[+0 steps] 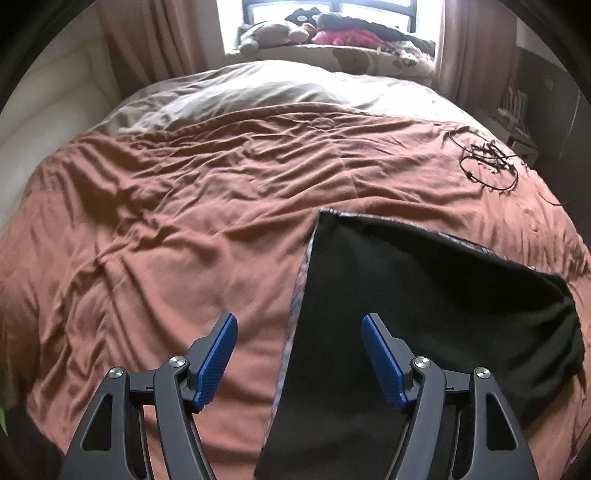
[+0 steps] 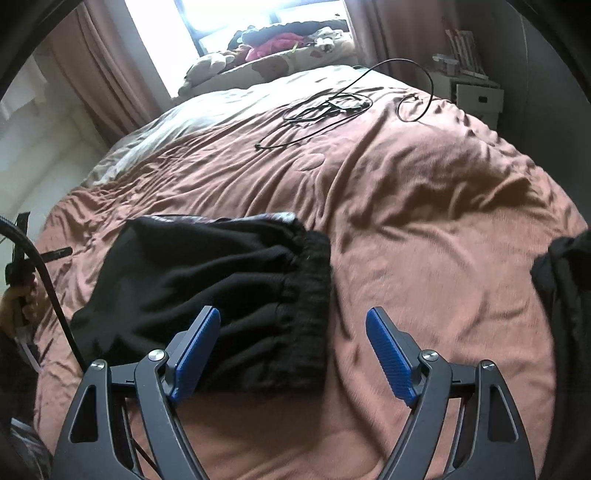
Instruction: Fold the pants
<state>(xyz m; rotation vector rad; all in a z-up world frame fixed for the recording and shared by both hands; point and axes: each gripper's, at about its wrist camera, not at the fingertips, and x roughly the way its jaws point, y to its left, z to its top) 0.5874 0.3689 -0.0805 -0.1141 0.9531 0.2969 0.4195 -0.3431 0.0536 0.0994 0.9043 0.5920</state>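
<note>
Left gripper (image 1: 299, 321): jaws spread, nothing between the blue pads; it hangs above the bed at the lower middle of the left view.
Right gripper (image 2: 293, 315): jaws spread, holding nothing, lower middle of the right view.
Pants (image 1: 424, 314): black, folded flat on the bedspread; lower right of the left view, lower left of the right view, with the gathered waistband (image 2: 314, 295) toward the frame's middle.
Bedspread (image 1: 166, 221): rust-brown, wrinkled, filling most of both views.
Cables (image 1: 487, 162): a black tangle, upper right in the left view, well apart from the pants.
Window (image 1: 325, 14): top of frame, soft toys piled on the sill.
</note>
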